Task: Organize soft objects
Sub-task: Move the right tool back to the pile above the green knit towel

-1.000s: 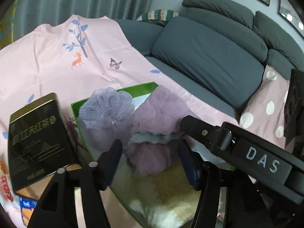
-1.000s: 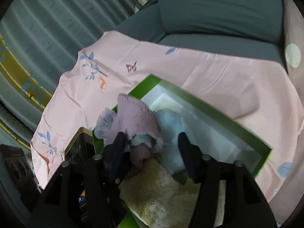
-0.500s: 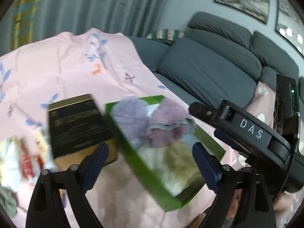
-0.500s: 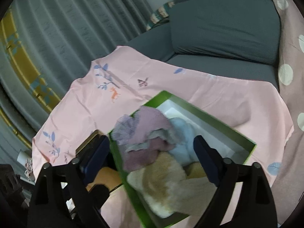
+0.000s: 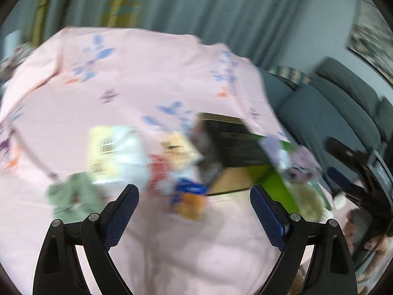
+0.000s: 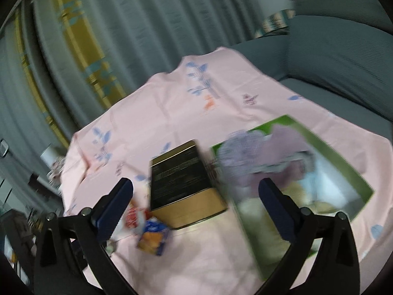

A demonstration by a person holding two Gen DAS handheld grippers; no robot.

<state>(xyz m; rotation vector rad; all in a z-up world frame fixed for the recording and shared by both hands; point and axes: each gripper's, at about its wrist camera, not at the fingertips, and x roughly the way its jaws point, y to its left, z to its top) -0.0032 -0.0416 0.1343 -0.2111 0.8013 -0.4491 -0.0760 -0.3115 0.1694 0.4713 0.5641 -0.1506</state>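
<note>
Now both claws gape empty; blurred lilac soft things [image 6: 265, 154] fill the green box [image 6: 343, 169].

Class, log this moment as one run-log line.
left gripper: open, empty | right gripper: just opened, empty | purple knit: in green box | green cloth: on pink sheet

Both pictures are too blurry for any words to be read. The black and gold box [image 6: 180, 179] has rows of small gold writing on its lid, but the letters are only smears. The pale packet [image 5: 111, 152] has dark marks like printed blocks, and the red packet [image 5: 162, 172] and the blue and orange packet [image 6: 153, 239] show colours only.
</note>
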